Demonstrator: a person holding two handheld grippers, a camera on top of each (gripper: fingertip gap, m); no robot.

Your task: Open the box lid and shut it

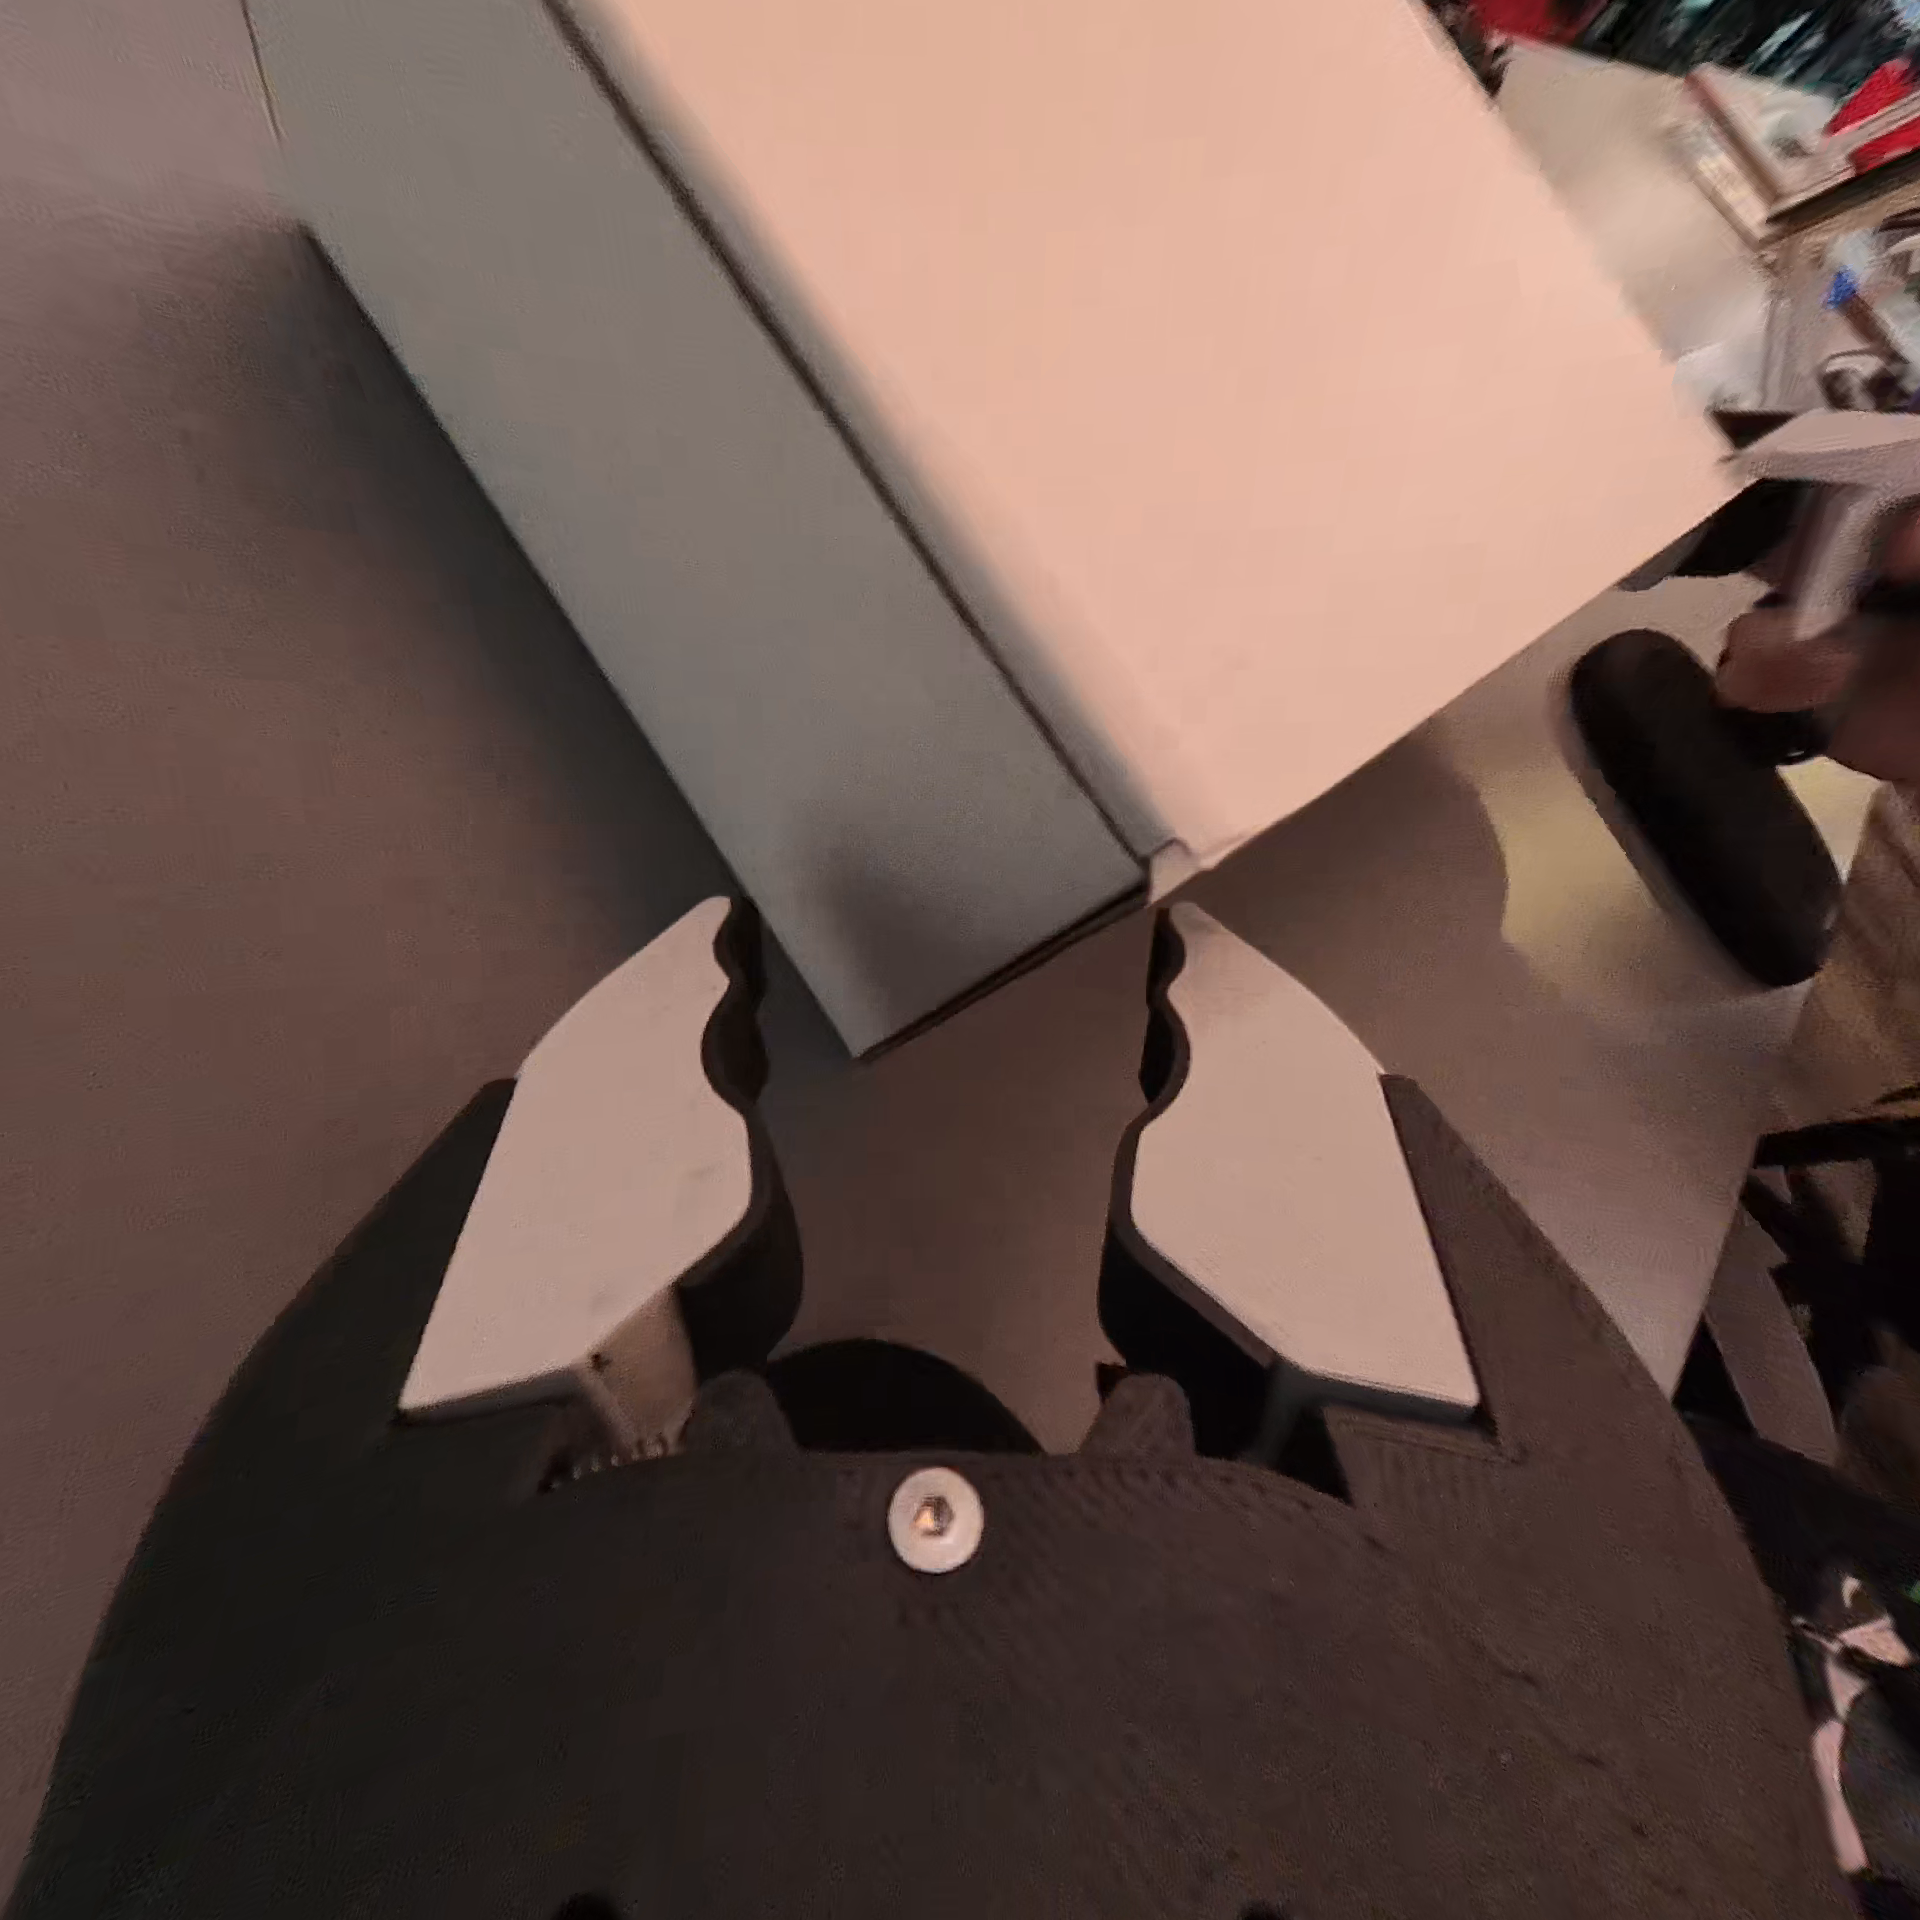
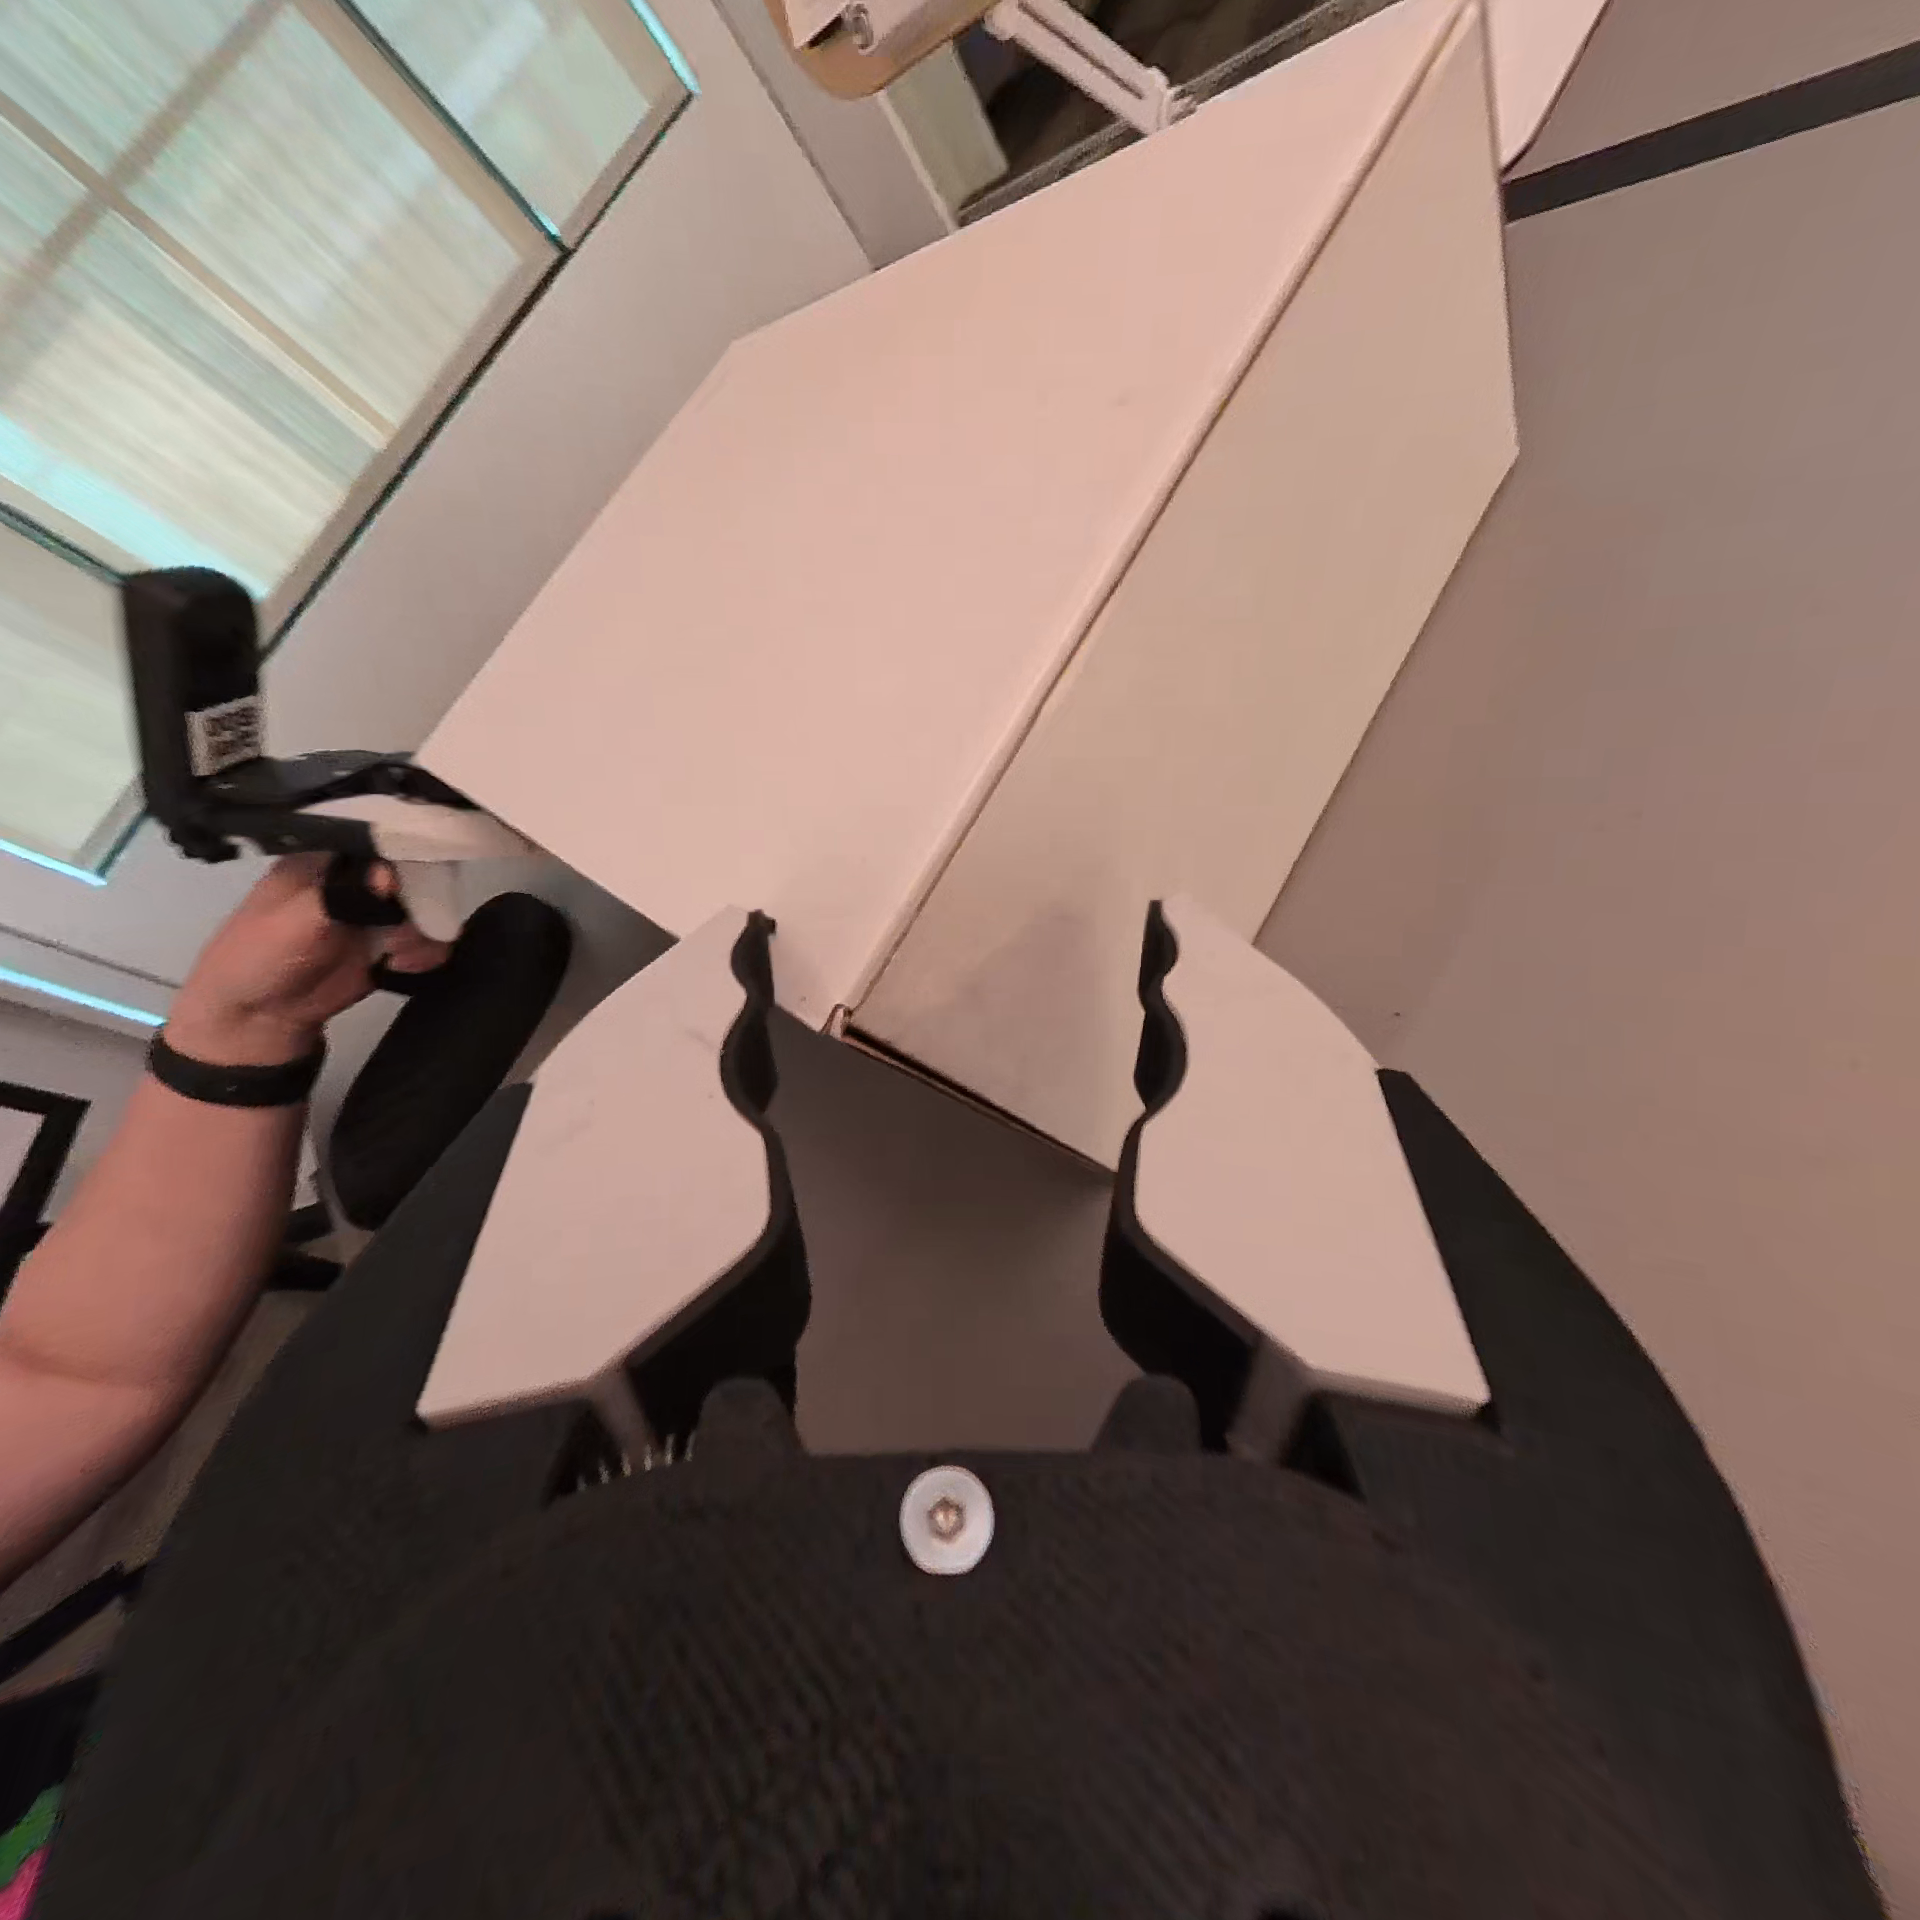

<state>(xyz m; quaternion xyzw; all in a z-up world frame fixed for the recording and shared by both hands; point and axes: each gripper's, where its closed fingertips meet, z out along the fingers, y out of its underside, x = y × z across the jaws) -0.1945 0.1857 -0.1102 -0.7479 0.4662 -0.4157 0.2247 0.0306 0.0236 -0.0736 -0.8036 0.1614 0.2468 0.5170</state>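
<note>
A white cardboard box point(image 1: 1091, 364) stands on the grey table point(image 1: 187, 727), its lid lying down on top. In the left wrist view my left gripper point(image 1: 951, 914) is open and empty, with its fingertips on either side of the box's near bottom corner. In the right wrist view the box point(image 2: 883, 623) fills the middle. My right gripper point(image 2: 961, 914) is open and empty, with its tips at another lower corner. The left gripper also shows in the right wrist view point(image 2: 436, 821), held by a hand at the box's left corner. The right gripper shows in the left wrist view point(image 1: 1839, 488) at the box's right corner.
A black chair armrest point(image 1: 1704, 810) sits past the table's edge, and it also shows in the right wrist view point(image 2: 447, 1049). A window point(image 2: 208, 312) is behind on the left. Cluttered shelves point(image 1: 1818, 156) stand at the back right. A dark seam point(image 2: 1714, 135) crosses the table.
</note>
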